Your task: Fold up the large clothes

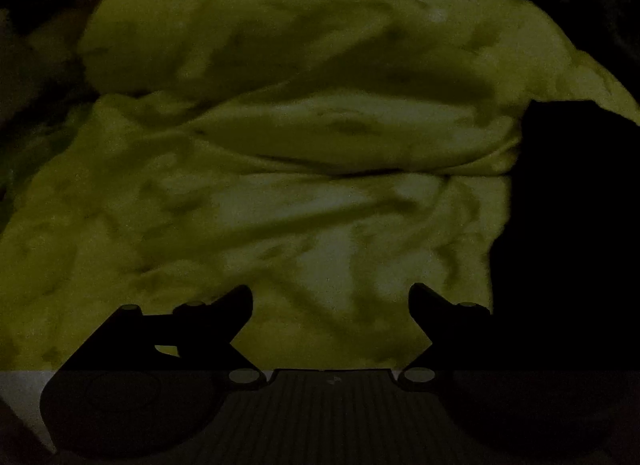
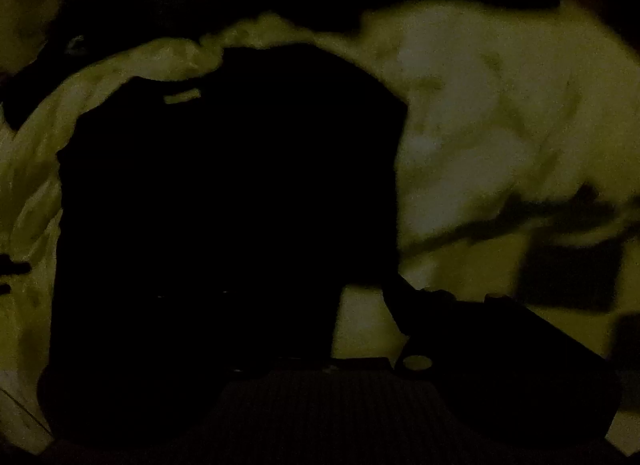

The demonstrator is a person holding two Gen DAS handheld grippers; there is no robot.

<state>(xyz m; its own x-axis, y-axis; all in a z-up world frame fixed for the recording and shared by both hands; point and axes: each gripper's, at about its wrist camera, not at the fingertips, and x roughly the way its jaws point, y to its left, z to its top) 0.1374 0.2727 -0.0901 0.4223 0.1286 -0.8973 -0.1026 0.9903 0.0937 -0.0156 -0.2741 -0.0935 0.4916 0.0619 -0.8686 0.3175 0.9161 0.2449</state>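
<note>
The light is very dim. A large black garment (image 2: 224,205) lies on rumpled yellow-green bedding (image 2: 480,125), with a small pale tag (image 2: 182,97) near its top edge. My right gripper (image 2: 320,297) is down at the garment's lower right edge. Only its right finger (image 2: 404,305) stands out; the left finger is lost in the black cloth, so I cannot make out a grip. In the left wrist view my left gripper (image 1: 330,293) stands open over bare bedding (image 1: 280,145), nothing between its fingers. The garment (image 1: 568,225) shows as a black shape at the right edge.
A dark rectangular thing (image 2: 568,273) lies on the bedding to the right of my right gripper. Dark clutter (image 2: 120,5) runs along the far side of the bed. A pale strip (image 1: 24,397) shows at the lower left of the left wrist view.
</note>
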